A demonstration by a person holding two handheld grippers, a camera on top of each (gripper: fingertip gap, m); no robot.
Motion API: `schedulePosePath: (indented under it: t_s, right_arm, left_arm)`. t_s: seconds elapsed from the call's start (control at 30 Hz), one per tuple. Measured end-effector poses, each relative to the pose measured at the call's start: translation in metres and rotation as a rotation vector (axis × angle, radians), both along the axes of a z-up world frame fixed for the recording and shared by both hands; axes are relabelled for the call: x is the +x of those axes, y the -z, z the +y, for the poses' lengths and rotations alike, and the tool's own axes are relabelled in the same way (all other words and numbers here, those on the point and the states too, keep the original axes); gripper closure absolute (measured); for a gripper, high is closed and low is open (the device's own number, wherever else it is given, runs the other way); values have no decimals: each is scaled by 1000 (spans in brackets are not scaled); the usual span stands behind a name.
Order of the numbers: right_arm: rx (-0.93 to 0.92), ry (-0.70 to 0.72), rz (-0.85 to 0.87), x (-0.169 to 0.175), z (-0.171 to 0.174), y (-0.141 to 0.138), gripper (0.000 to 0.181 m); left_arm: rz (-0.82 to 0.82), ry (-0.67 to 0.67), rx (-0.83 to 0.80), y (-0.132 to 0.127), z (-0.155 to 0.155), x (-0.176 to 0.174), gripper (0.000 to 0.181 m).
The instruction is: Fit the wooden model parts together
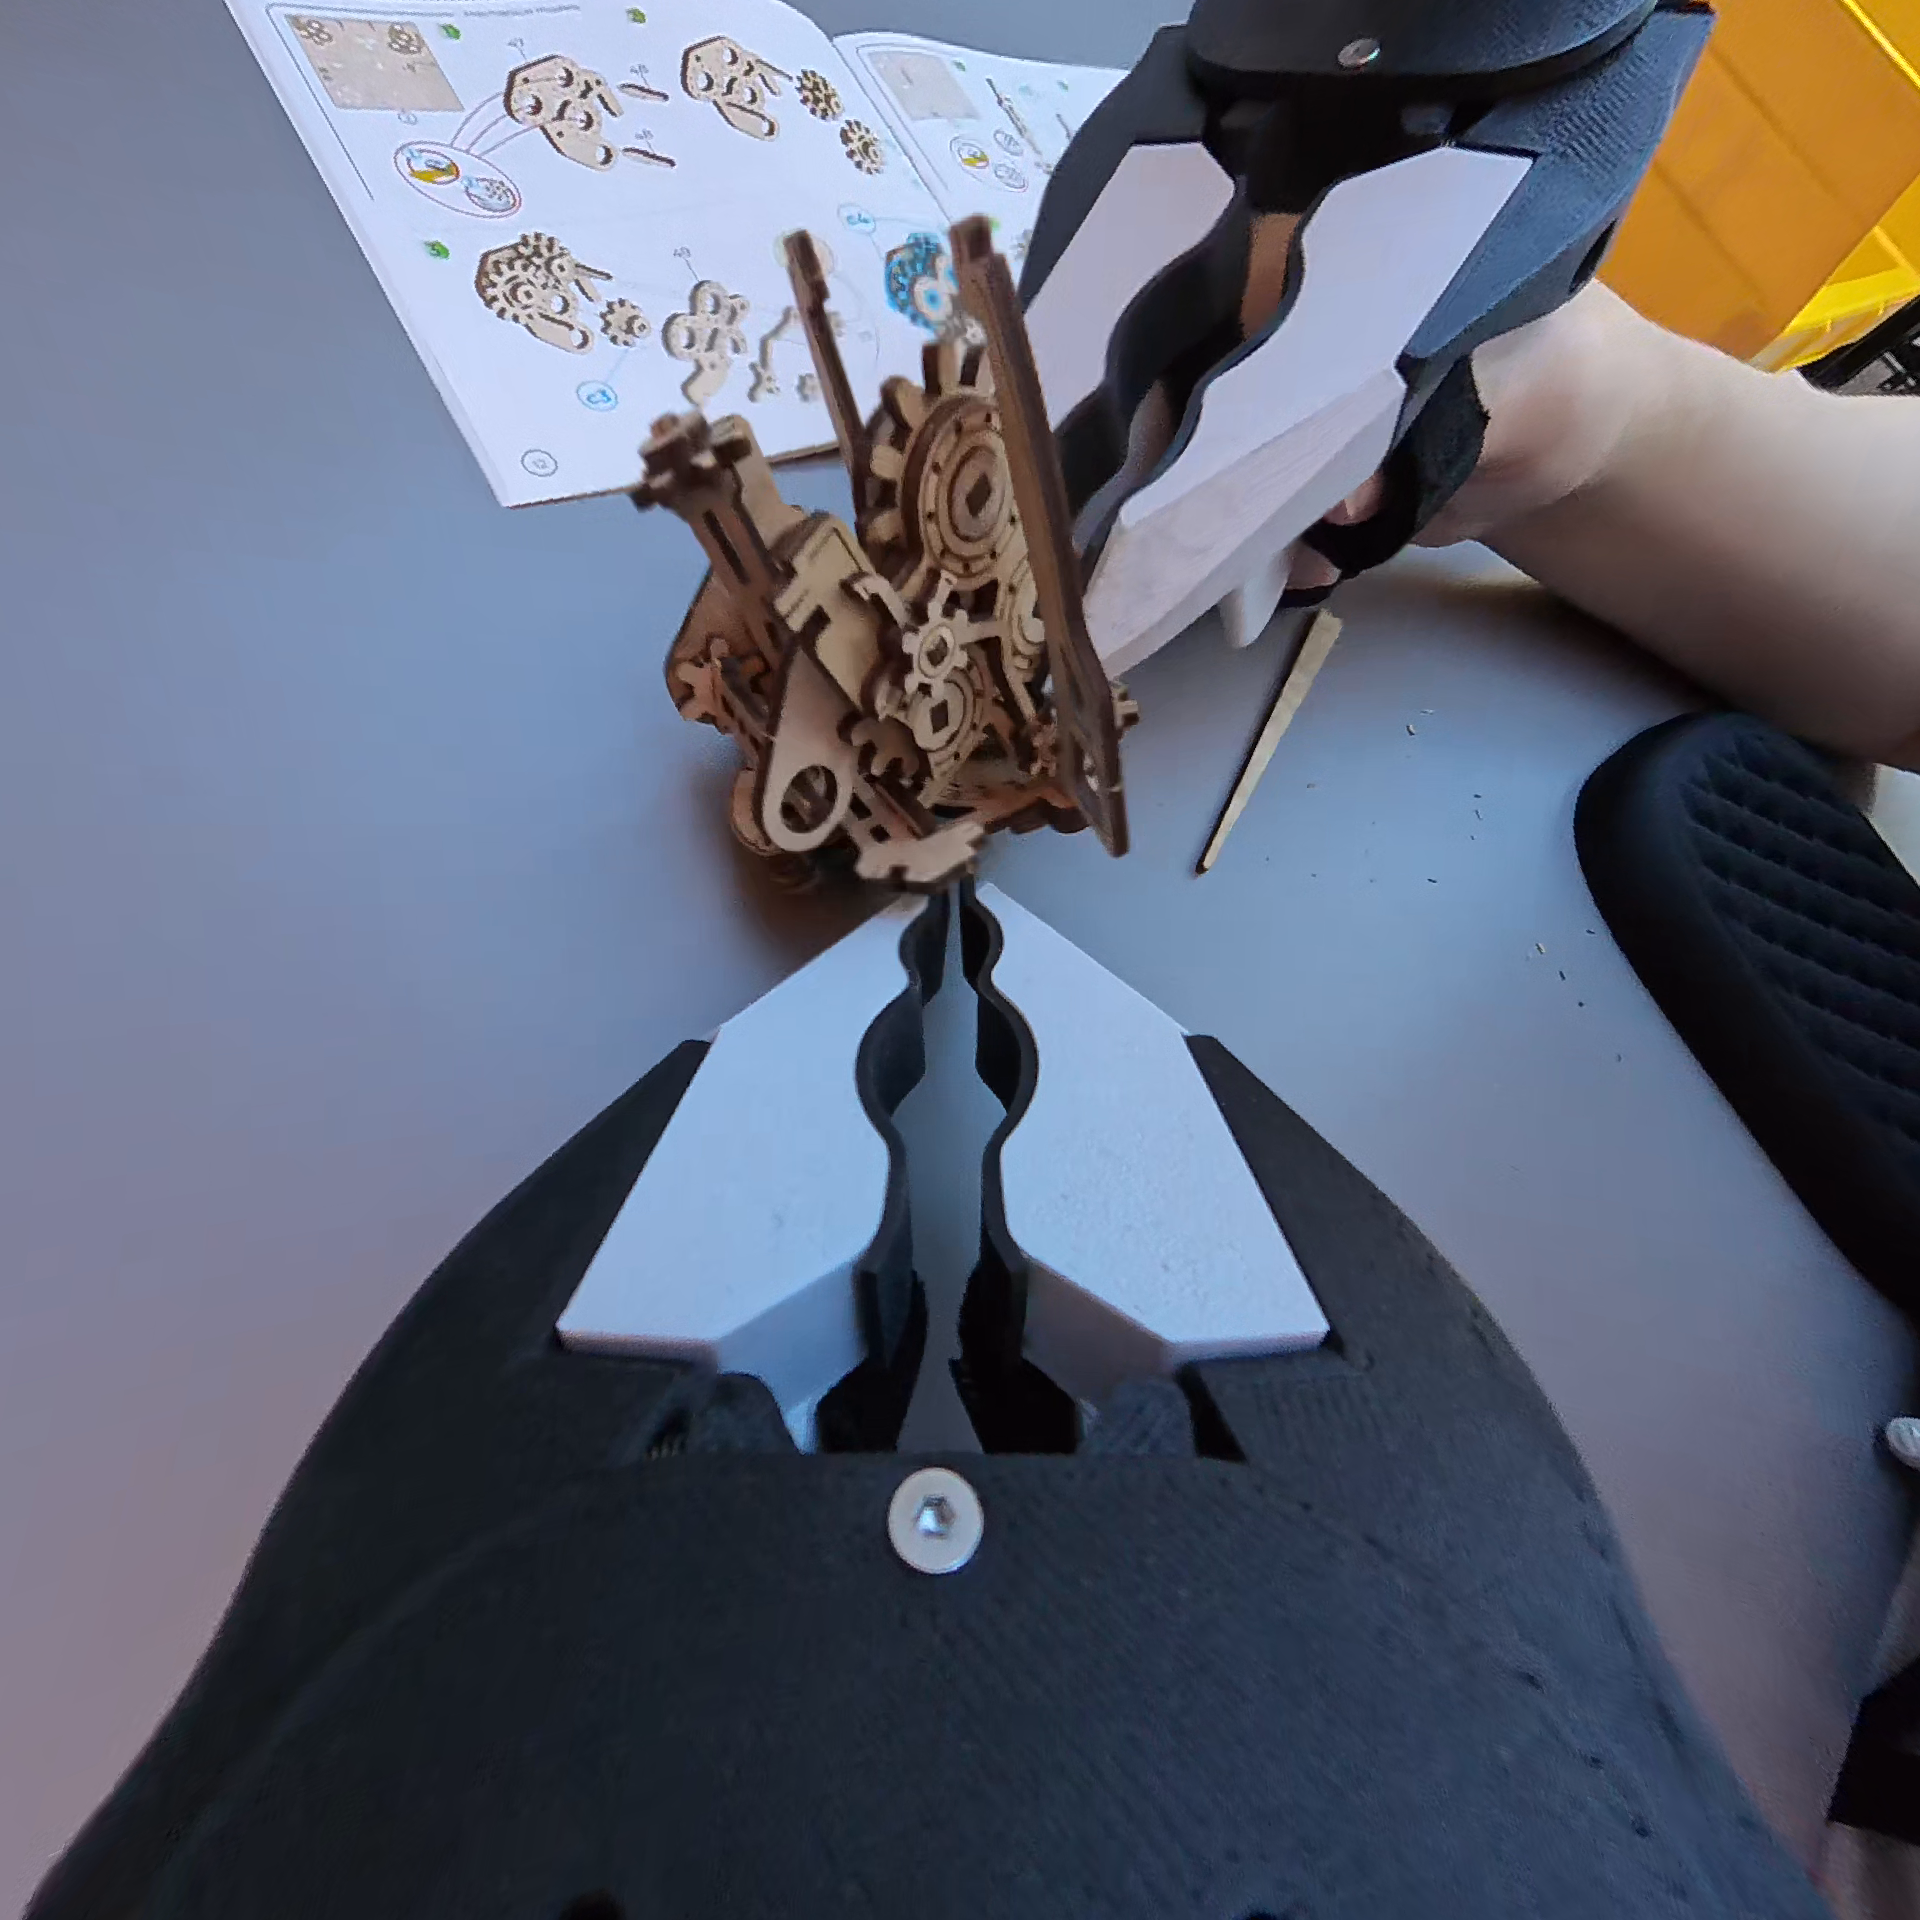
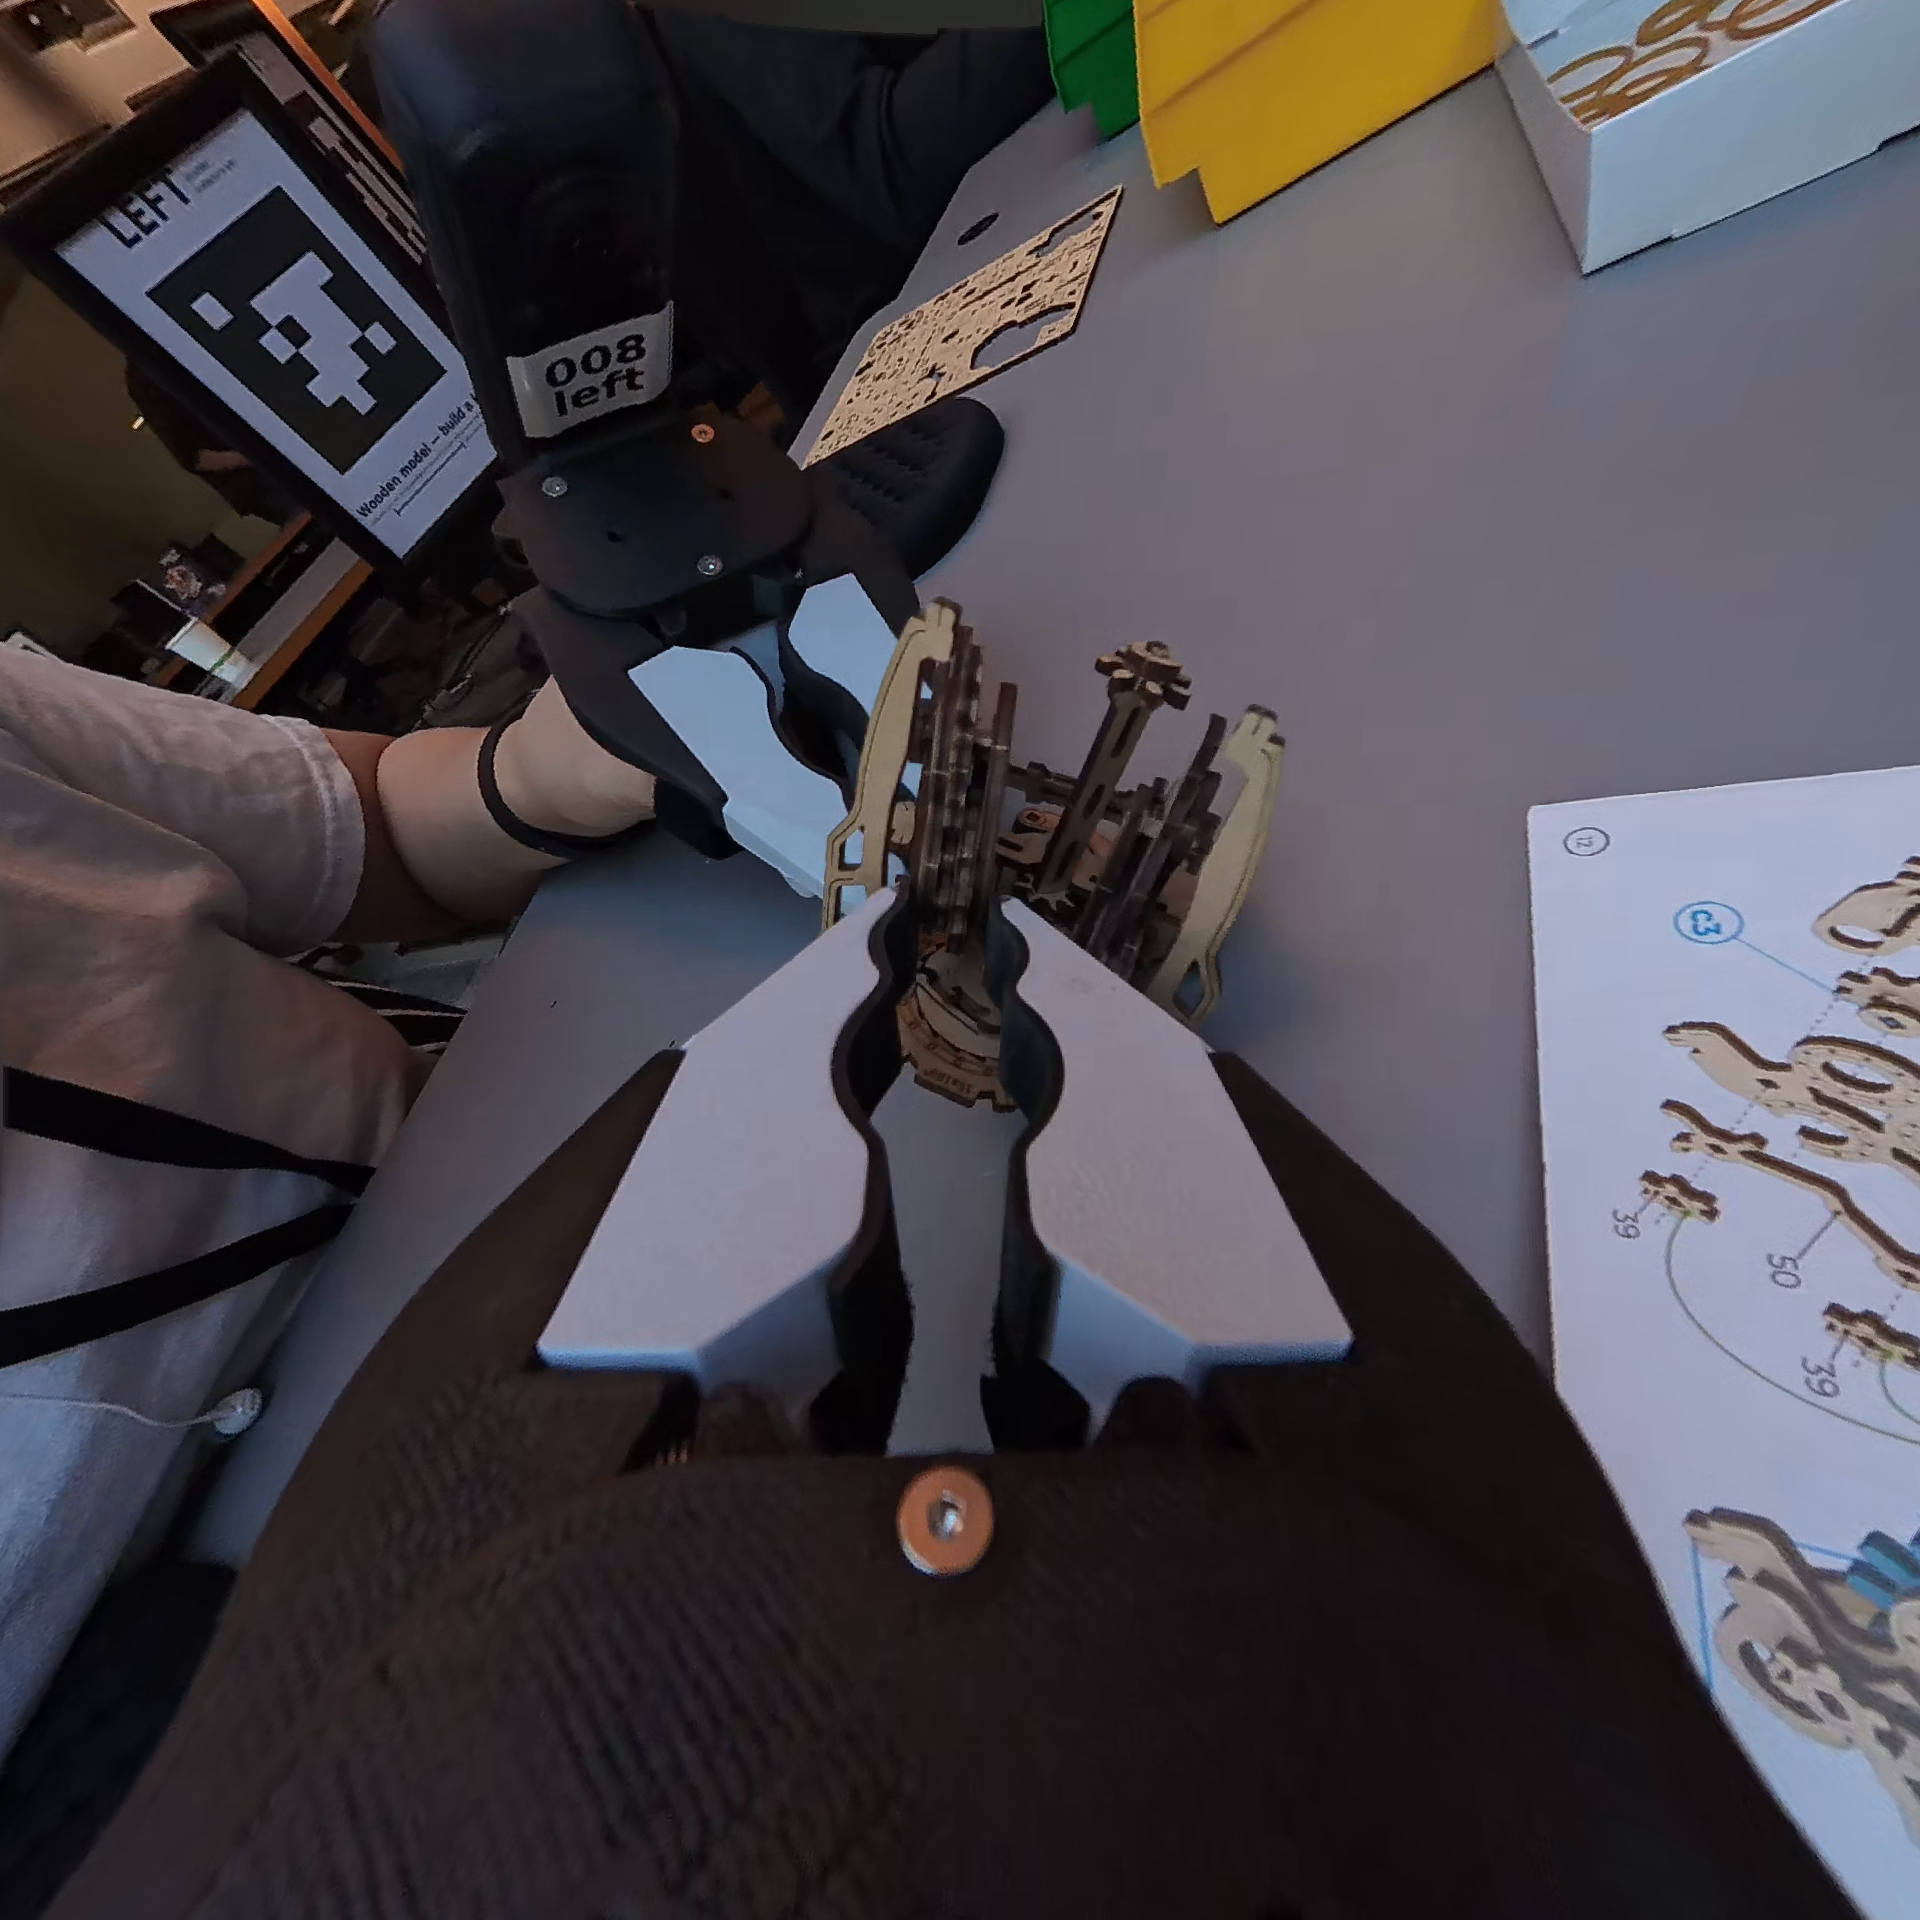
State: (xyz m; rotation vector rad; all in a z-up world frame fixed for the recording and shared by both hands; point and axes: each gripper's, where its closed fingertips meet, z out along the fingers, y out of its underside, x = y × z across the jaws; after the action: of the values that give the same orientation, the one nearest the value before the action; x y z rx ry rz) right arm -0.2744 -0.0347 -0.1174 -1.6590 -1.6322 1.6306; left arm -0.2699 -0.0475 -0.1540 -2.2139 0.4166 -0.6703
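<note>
In the left wrist view, the left gripper [image 1: 954, 891] has its fingers nearly together, pinching a small tab at the near bottom edge of the wooden model [image 1: 904, 634]. The model stands on the grey surface [image 1: 312, 779], tilted a little. It is a dense cluster of laser-cut pale plywood pieces with dark burnt edges: toothed gears, a ringed disc with a square hole, slotted bars and flat side plates.

The right gripper [image 2: 948, 914] has its fingers narrowed around a stack of gears on one side of the model, gripping it; in the left wrist view it shows beyond the model, pressed against a dark side plate.

Just beside the model lies a thin wooden stick [image 1: 1268, 727]. Farther back an open instruction booklet [image 1: 582, 208] lies flat. In the right wrist view, a punched-out plywood sheet [image 2: 977, 322] lies near the surface's far edge, with a yellow bin [image 2: 1299, 94] and a white box [image 2: 1704, 135] behind.
</note>
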Motion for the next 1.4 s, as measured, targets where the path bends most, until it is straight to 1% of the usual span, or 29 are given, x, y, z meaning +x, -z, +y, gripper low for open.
schedulePosePath:
  t_s: [0.07, 0.17, 0.3, 0.43, 0.63, 0.93, 1.4]
  right_arm:
    - [10, 29, 20, -1, 3, -2, 171]
    - [-12, -1, 2, -1, -2, 0, 171]
    - [-1, 12, 10, -2, 0, -1, 171]
    - [15, 23, 0, -2, 0, 1, 171]
    - [17, 39, -3, -4, 1, 1, 171]
    - [21, 76, -5, -5, 2, 1, 171]
    - [17, 90, 1, -6, 4, 1, 171]
  left_arm:
    - [5, 12, 3, 0, -1, 2, 181]
    - [14, 0, 6, 1, 0, 1, 181]
    - [-16, -6, 9, -3, 0, -1, 175]
    - [-28, -44, 25, -6, 1, -10, 167]
    - [-91, -31, 5, -8, 1, -6, 171]
    - [-67, -57, 10, -6, 4, -9, 177]
    - [-42, -59, 17, -5, 5, -9, 178]
